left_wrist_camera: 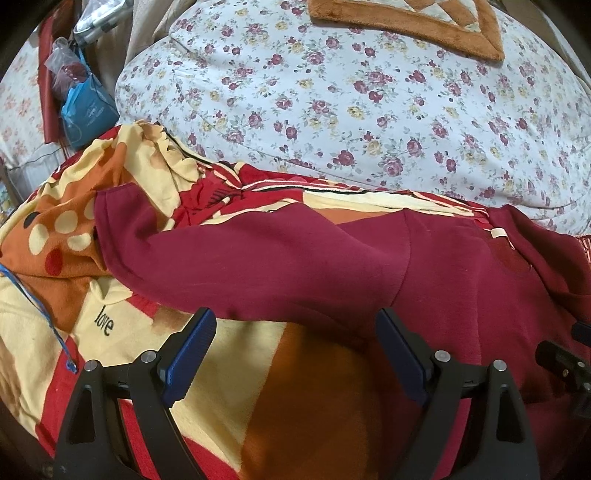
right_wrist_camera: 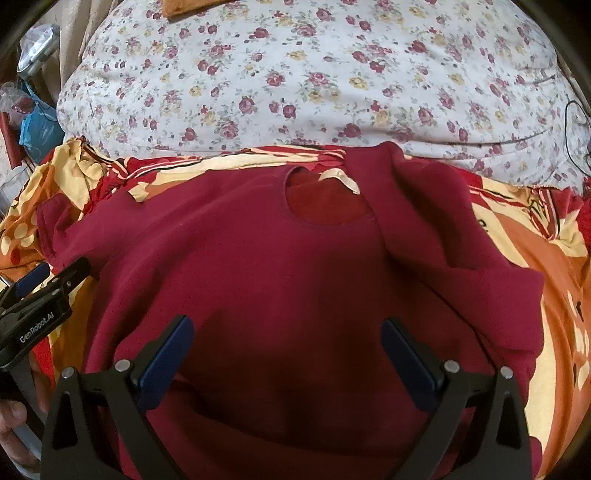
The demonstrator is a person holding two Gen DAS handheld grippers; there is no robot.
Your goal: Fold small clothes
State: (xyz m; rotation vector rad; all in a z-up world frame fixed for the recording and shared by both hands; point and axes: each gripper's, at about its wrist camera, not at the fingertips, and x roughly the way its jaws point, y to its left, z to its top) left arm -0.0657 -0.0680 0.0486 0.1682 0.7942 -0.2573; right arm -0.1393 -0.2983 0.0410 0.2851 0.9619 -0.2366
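Note:
A small maroon long-sleeved top [right_wrist_camera: 236,258] lies flat on a red, orange and cream blanket [left_wrist_camera: 229,354], neck opening and white label [right_wrist_camera: 340,179] at the far side. Its right sleeve [right_wrist_camera: 454,229] is folded in over the body; its left sleeve [left_wrist_camera: 236,258] stretches out to the left. My left gripper [left_wrist_camera: 295,328] is open just in front of the left sleeve's lower edge, holding nothing. My right gripper [right_wrist_camera: 288,339] is open low over the middle of the top's body, nothing between its fingers. The left gripper [right_wrist_camera: 40,291] also shows at the left edge of the right wrist view.
A floral quilt [left_wrist_camera: 332,110] bulges along the far side of the blanket. An orange plush mat [left_wrist_camera: 406,22] lies on it. Blue and clear plastic bags [left_wrist_camera: 81,96] hang at the far left. A blue cord [left_wrist_camera: 40,306] crosses the blanket at left. A hand [right_wrist_camera: 14,424] shows at lower left.

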